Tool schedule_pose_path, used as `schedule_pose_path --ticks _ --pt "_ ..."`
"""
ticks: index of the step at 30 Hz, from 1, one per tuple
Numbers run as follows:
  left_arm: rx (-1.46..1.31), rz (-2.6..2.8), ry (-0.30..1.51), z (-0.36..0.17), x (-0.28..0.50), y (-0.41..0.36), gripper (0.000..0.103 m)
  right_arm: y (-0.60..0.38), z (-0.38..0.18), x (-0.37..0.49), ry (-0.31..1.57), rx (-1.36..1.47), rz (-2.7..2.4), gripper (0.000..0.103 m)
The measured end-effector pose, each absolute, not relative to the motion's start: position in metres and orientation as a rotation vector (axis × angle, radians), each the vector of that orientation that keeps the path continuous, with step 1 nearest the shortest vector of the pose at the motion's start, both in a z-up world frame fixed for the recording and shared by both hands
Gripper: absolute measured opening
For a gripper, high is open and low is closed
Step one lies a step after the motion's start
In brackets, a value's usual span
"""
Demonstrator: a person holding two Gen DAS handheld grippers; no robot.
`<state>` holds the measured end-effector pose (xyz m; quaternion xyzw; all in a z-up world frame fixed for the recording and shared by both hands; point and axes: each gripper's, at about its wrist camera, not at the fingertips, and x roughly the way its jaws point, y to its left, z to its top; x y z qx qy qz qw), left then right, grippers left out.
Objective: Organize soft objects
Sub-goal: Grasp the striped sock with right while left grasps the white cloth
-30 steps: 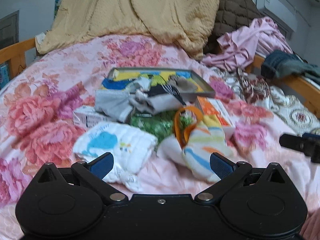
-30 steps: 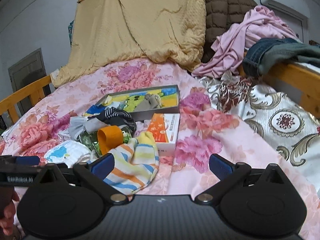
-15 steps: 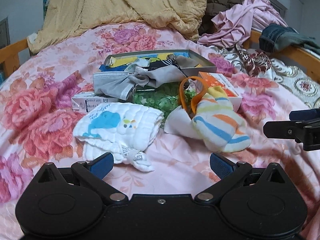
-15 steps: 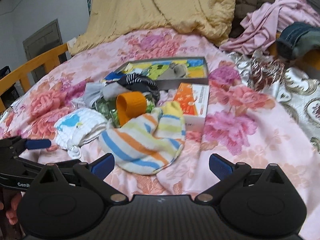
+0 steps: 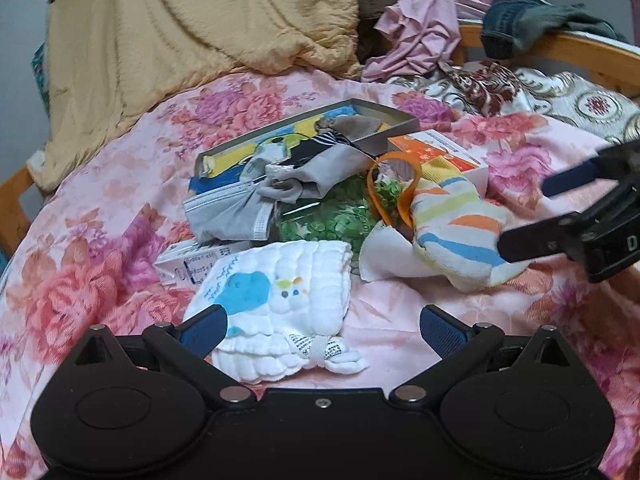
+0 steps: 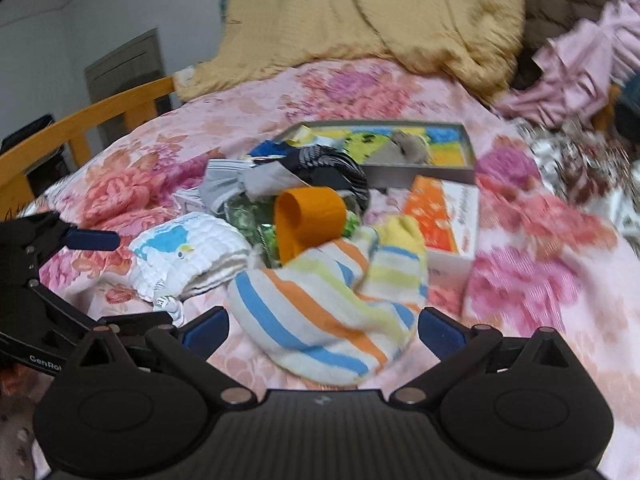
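Observation:
A heap of soft things lies on the floral bed. A folded white cloth with a blue whale print sits between the fingers of my open left gripper. A striped sock-like cloth lies between the fingers of my open right gripper. Behind them are an orange band, a green patterned bag, grey garments and a shallow grey box holding colourful cloths. Neither gripper grips anything.
An orange-and-white carton lies to the right of the heap, a white carton to its left. A yellow blanket, pink clothes and jeans pile at the back. Wooden bed rails run along both sides.
Both grippers have come down and forward toward the heap. The white whale cloth now sits between the left fingers, and the striped cloth between the right fingers. Both stay open.

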<state>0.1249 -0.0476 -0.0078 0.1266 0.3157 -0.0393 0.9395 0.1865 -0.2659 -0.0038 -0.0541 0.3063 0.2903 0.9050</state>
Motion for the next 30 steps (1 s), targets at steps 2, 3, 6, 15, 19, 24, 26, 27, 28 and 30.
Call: schedule_pose_path --ticks 2,3,6,15,19,24,26,27,28,30 --pt "0.244 -0.100 0.651 -0.010 0.127 -0.047 0.102 -0.259 -0.006 0.189 0.615 -0.144 0.617 0.103" --pt "0.228 -0.114 0.649 -0.010 0.128 -0.047 0.102 -0.256 -0.007 0.191 0.612 -0.164 0.625 0.103" --pt "0.217 -0.147 0.643 -0.013 0.131 -0.049 0.102 -0.249 -0.013 0.195 0.616 -0.207 0.634 0.103" --pt "0.325 -0.281 0.632 -0.023 0.140 -0.062 0.102 -0.245 -0.024 0.207 0.672 -0.241 0.637 0.094" --pt "0.324 -0.305 0.639 -0.026 0.145 -0.065 0.102 -0.256 -0.023 0.218 0.724 -0.158 0.586 0.083" --pt "0.299 -0.310 0.633 -0.027 0.153 -0.068 0.102 -0.269 -0.024 0.231 0.761 -0.087 0.559 0.056" --pt "0.288 -0.315 0.627 -0.026 0.155 -0.069 0.102 -0.272 -0.026 0.234 0.766 -0.090 0.539 0.043" --pt "0.288 -0.319 0.623 -0.026 0.156 -0.070 0.102 -0.273 -0.026 0.234 0.766 -0.094 0.526 0.038" --pt "0.292 -0.322 0.621 -0.026 0.157 -0.072 0.102 -0.275 -0.026 0.236 0.766 -0.095 0.508 0.038" --pt "0.298 -0.328 0.616 -0.025 0.159 -0.074 0.102 -0.276 -0.026 0.237 0.772 -0.081 0.487 0.032"
